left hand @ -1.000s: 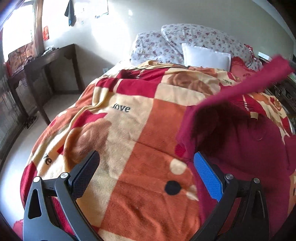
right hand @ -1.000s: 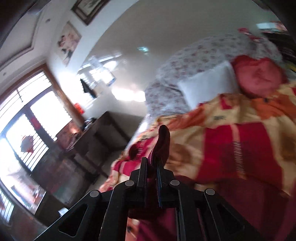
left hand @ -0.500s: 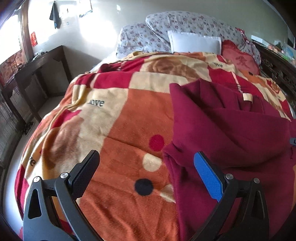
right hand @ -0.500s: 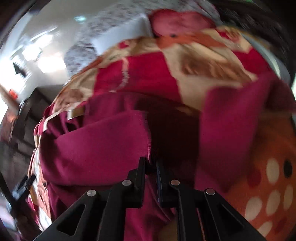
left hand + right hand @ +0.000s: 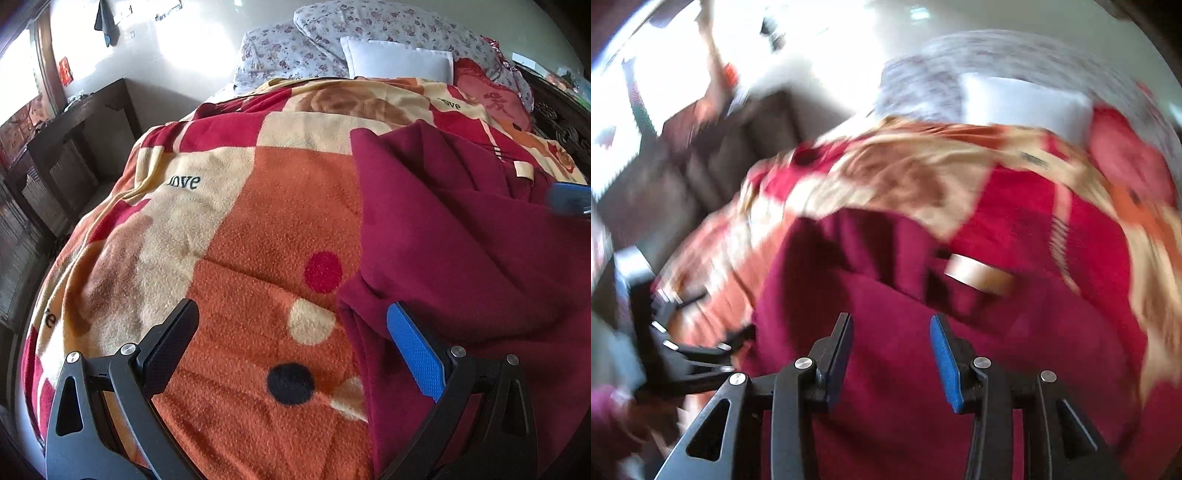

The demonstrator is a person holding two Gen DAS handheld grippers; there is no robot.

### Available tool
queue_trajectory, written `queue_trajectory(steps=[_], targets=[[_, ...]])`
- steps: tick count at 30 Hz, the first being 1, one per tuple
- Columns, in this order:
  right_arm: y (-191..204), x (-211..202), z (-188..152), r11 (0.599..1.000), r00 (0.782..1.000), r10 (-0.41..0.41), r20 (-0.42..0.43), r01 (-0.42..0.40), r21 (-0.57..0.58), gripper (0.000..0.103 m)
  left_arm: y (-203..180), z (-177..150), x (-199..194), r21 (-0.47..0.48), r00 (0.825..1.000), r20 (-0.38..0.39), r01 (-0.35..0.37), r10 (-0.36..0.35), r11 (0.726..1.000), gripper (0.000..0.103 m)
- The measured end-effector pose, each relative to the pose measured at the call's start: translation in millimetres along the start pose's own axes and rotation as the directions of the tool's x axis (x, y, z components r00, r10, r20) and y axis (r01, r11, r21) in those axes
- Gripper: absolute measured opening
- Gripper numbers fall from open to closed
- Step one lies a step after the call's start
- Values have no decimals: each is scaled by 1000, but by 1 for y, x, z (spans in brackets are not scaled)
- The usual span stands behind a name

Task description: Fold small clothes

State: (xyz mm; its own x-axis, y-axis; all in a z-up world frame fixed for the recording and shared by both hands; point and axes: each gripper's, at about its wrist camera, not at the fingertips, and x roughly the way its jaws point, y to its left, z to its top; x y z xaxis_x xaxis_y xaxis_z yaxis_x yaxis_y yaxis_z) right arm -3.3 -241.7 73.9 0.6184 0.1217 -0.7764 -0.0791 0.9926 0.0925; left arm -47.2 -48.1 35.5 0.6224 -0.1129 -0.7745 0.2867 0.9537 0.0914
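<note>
A dark maroon garment (image 5: 472,258) lies on the patterned blanket (image 5: 240,240), folded over itself, with a tan neck label (image 5: 523,170) near its far edge. My left gripper (image 5: 291,328) is wide open and empty, low over the blanket at the garment's left edge. The right gripper's blue tip (image 5: 570,197) shows at the right edge of this view. In the blurred right wrist view, my right gripper (image 5: 892,339) is open and empty just above the garment (image 5: 886,295), near the label (image 5: 979,275). The left gripper (image 5: 698,354) shows at the left there.
Floral pillows (image 5: 332,40), a white pillow (image 5: 399,61) and a red cushion (image 5: 491,99) lie at the head of the bed. A dark wooden table (image 5: 74,122) stands left of the bed by the wall. A carved dark headboard (image 5: 565,122) is at the right.
My right gripper carried the held part of the garment over, laid it on the rest and opened. The garment now lies flat. The left gripper stayed open and shifted slightly.
</note>
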Motion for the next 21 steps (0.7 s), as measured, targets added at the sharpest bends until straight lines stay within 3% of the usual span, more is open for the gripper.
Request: queue_trajectory(steps=[3, 8, 9, 10, 11, 15, 17, 20, 21], targets=[[16, 37, 10, 992, 998, -11, -61, 3, -126, 41, 2, 1, 3, 0, 1000, -3, 5, -5, 1000, 102], [13, 68, 5, 977, 992, -14, -128, -14, -213, 40, 4, 2, 7, -13, 1000, -8, 18, -18, 1000, 102], [13, 67, 5, 974, 992, -29, -123, 0, -225, 28, 5, 2, 7, -18, 1000, -8, 21, -21, 1000, 102], [13, 65, 5, 972, 993, -41, -114, 13, -233, 6, 6, 3, 6, -22, 1000, -6, 22, -22, 1000, 102], [15, 61, 6, 971, 994, -42, -104, 16, -239, 3, 7, 4, 4, -29, 1000, 0, 22, -22, 999, 102], [9, 38, 14, 968, 995, -101, -18, 94, -233, 3, 13, 9, -4, -49, 999, 30, 15, -14, 999, 102], [0, 35, 15, 981, 996, -84, -7, 82, -174, 3, 14, 12, -5, -59, 999, 31, 21, -19, 998, 102], [-3, 44, 12, 974, 986, -165, -24, 160, -158, 2, 11, 15, -7, -50, 999, 35, 12, -10, 999, 102], [-5, 46, 10, 980, 988, -149, -32, 144, -135, 2, 8, 16, -8, -45, 999, 40, 9, -8, 999, 102]])
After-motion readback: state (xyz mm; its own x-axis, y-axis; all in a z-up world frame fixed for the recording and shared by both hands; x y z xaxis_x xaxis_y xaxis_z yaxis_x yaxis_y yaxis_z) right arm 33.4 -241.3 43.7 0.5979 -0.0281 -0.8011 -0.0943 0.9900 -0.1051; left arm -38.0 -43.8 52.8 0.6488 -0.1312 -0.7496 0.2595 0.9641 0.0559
